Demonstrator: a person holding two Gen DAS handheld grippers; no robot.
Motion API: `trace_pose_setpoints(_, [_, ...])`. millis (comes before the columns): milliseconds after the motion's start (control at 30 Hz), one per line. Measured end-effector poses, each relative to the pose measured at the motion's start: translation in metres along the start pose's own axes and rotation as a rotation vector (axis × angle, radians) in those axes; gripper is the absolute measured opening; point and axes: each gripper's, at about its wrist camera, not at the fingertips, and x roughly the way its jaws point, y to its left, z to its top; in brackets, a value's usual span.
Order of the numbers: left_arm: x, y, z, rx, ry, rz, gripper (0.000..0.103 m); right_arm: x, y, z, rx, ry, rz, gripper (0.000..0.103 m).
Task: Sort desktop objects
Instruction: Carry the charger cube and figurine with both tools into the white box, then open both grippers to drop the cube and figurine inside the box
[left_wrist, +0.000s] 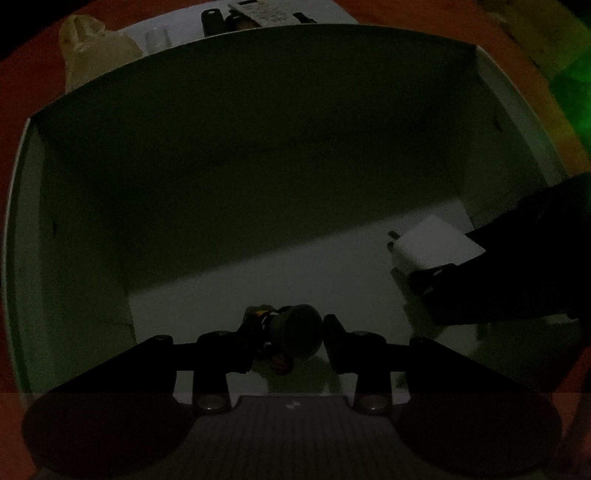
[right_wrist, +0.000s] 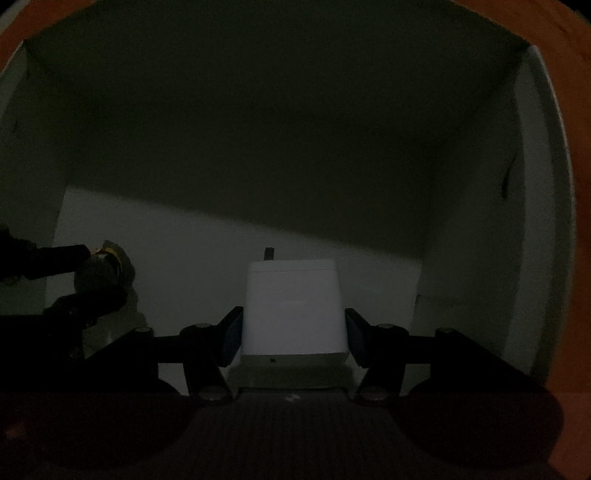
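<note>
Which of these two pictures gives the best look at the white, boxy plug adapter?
The right wrist view: the white plastic charger block fills the centre between the right gripper fingers, one prong showing. The left wrist view shows it small at the right edge inside the white box, partly hidden by that gripper.

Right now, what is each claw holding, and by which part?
Right claw: the white charger, clamped across its two side faces, prongs pointing away. Left claw: a small dark rounded object, gripped at its sides; too dim to identify.
</note>
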Motion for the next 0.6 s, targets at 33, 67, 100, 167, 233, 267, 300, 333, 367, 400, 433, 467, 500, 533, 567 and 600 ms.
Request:
trace_pose_setpoints(33, [0.0,-0.001,0.0,0.001,0.004,0.0,0.033,0.0,0.0,0.0,0.0,0.002,-0.001,0.059])
trace_pose_setpoints(67, [0.0,-0.001,-0.001,0.002,0.007,0.0,0.033,0.001,-0.001,0.0,0.0,0.005,-0.002,0.059])
trace_pose_setpoints(100, [0.001,-0.002,-0.002,0.004,0.011,0.001,0.033,0.001,-0.001,0.0,0.001,0.007,-0.002,0.059])
trace_pose_setpoints(167, [0.001,-0.002,-0.005,0.007,0.02,0.002,0.034,0.001,-0.001,-0.002,0.001,0.015,-0.007,0.059])
trace_pose_setpoints(233, [0.002,-0.003,-0.005,0.014,0.026,0.003,0.034,0.002,0.0,-0.004,-0.002,0.021,-0.008,0.059])
trace_pose_setpoints(267, [0.002,-0.004,-0.006,0.018,0.031,0.004,0.034,0.002,0.001,-0.005,-0.005,0.024,-0.01,0.059])
trace_pose_setpoints(300, [0.001,-0.005,-0.007,0.02,0.039,0.0,0.034,0.001,0.001,-0.005,-0.008,0.027,-0.012,0.059])
trace_pose_setpoints(333, [0.002,-0.005,-0.008,0.019,0.048,-0.009,0.034,0.001,0.002,-0.006,-0.011,0.03,-0.014,0.059])
trace_pose_setpoints(367, [0.002,-0.006,-0.009,0.019,0.056,-0.017,0.034,0.0,0.001,-0.006,-0.012,0.036,-0.013,0.059])
trace_pose_setpoints(400, [0.004,-0.006,-0.009,0.019,0.068,-0.026,0.036,0.0,0.001,-0.007,-0.01,0.041,-0.011,0.059])
trace_pose_setpoints(433, [0.006,-0.007,-0.009,0.018,0.083,-0.034,0.037,0.001,0.001,-0.007,-0.013,0.05,-0.013,0.059])
trace_pose_setpoints(467, [0.008,-0.008,-0.009,0.016,0.096,-0.04,0.037,0.001,0.001,-0.007,-0.015,0.06,-0.016,0.059])
trace_pose_setpoints(500, [0.009,-0.008,-0.01,0.015,0.104,-0.042,0.038,0.002,0.002,-0.007,-0.018,0.069,-0.018,0.059])
trace_pose_setpoints(533, [0.011,-0.008,-0.011,0.016,0.108,-0.043,0.038,0.002,0.002,-0.006,-0.018,0.081,-0.021,0.059])
trace_pose_setpoints(567, [0.012,-0.009,-0.011,0.021,0.109,-0.043,0.038,0.002,0.002,-0.006,-0.019,0.092,-0.023,0.06])
trace_pose_setpoints(600, [0.013,-0.009,-0.01,0.025,0.109,-0.043,0.038,0.003,0.001,-0.005,-0.017,0.098,-0.024,0.06])
